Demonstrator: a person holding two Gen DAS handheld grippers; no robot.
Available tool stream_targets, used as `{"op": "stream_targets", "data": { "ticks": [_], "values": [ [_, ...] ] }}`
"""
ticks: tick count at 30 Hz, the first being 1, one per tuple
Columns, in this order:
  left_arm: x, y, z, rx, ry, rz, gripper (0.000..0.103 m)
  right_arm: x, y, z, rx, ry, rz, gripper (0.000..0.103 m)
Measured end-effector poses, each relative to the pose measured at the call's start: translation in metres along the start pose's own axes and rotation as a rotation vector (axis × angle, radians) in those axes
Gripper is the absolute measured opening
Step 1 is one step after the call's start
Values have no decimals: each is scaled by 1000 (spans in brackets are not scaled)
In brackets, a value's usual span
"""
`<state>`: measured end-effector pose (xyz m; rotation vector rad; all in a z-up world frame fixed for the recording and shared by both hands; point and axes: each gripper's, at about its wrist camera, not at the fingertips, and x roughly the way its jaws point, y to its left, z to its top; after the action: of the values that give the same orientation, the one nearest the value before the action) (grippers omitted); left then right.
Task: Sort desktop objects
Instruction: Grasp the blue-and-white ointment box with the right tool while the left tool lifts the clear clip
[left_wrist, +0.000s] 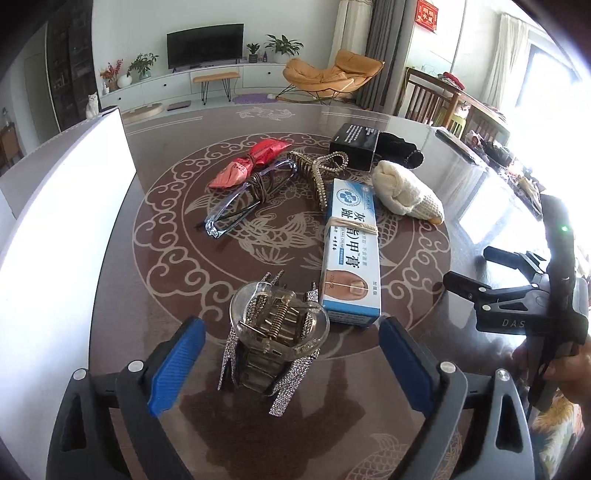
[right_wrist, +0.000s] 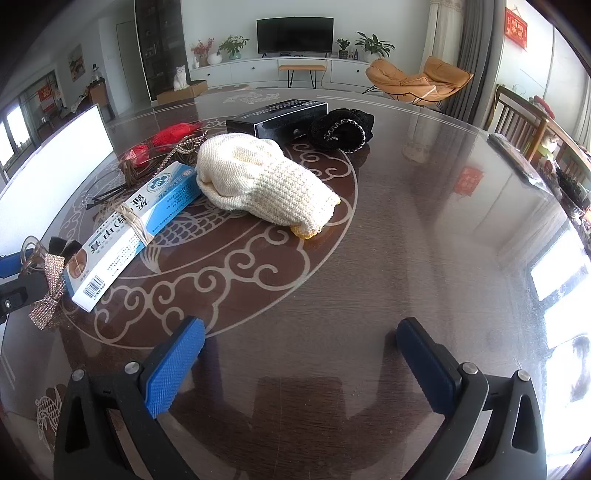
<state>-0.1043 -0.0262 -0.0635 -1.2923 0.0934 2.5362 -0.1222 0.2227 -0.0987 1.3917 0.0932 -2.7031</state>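
Glass table (left_wrist: 424, 122) — hair clip (left_wrist: 275, 332) between left hand-held gripper (left_wrist: 291, 363) fingers

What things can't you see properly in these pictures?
- White box, left wrist view: cut off by the frame edge; inside hidden.
- Glasses, right wrist view: mostly behind the blue-and-white box.
- Right table edge, both views: washed out by window glare.

both wrist views sit low over the table (right_wrist: 406, 221), facing the tv wall, sharing the ointment box (left_wrist: 351, 254).
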Motion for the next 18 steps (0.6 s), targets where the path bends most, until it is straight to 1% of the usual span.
{"op": "stream_targets", "data": {
  "ticks": [2,3,4,5,6,7,8,9,10,12,13,15,16,17,18],
  "values": [
    [5,1,0,27,5,-9,96,0,0,0,0,0,0,103],
    [6,3,0,27,2,-20,90,1,1,0,0,0,0,103],
    [7,5,0,21,-9,-32,80,1,1,0,-1,0,0,103],
    [8,8,0,12,-12,-28,53,5,4,1,1,1,-1,103],
    [7,12,0,-4,-19,-35,50,5,3,3,-7,1,0,103],
    [5,16,-2,-28,-33,-50,50,7,4,5,-14,13,12,103],
    [2,19,-5,-51,-44,-50,49,8,2,5,-20,33,19,103],
    [-2,21,-10,-69,-52,-35,47,5,0,5,-10,51,27,103],
    [-9,22,-16,-85,-68,-15,43,1,-4,4,23,66,57,103],
    [-20,20,-28,-107,-84,41,42,-6,-11,6,131,86,176,103],
    [-24,18,-34,-116,-90,60,42,-4,-9,10,198,108,246,103],
    [-29,15,-41,-124,-87,79,42,2,4,22,283,161,349,103],
    [-30,14,-44,-124,-86,88,42,6,17,29,305,186,374,103],
    [-31,13,-45,-124,-87,94,42,11,30,39,309,199,376,103],
    [-33,14,-47,-130,-87,94,42,17,43,50,298,199,359,103]
  ]
}}
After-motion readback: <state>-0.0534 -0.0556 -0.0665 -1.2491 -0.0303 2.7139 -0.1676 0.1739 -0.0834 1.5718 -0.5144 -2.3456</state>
